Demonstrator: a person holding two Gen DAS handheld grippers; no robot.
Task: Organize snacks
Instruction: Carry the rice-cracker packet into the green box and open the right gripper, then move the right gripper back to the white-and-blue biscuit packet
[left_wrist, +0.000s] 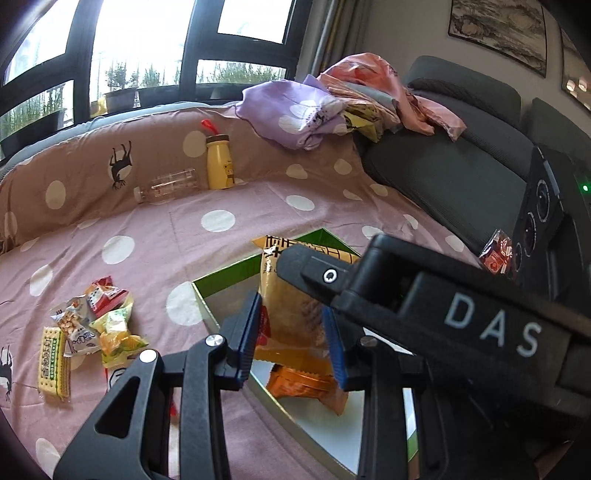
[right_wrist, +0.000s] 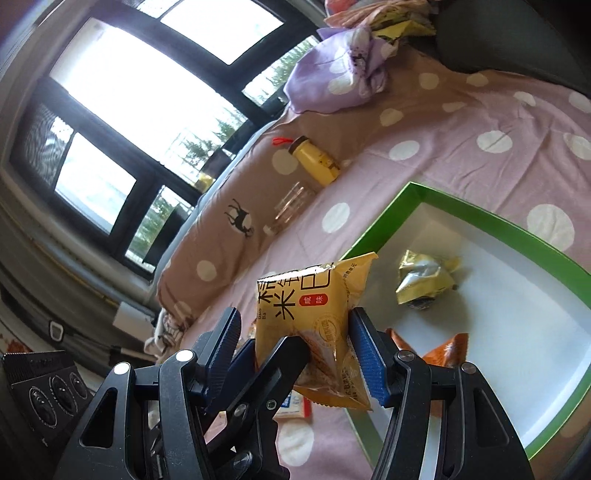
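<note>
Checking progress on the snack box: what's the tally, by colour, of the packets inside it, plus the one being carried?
Gold packet: 1, in the green box
Orange packet: 1, in the box
Yellow packet: 1, carried
Total: 3

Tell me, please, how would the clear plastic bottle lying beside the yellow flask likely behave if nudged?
The clear bottle lies on its side, so it would probably roll, though the soft bedding may slow it. It looks empty, so it is likely light and easy to shift. Its thin, see-through wall might dent under a firm squeeze.
</note>
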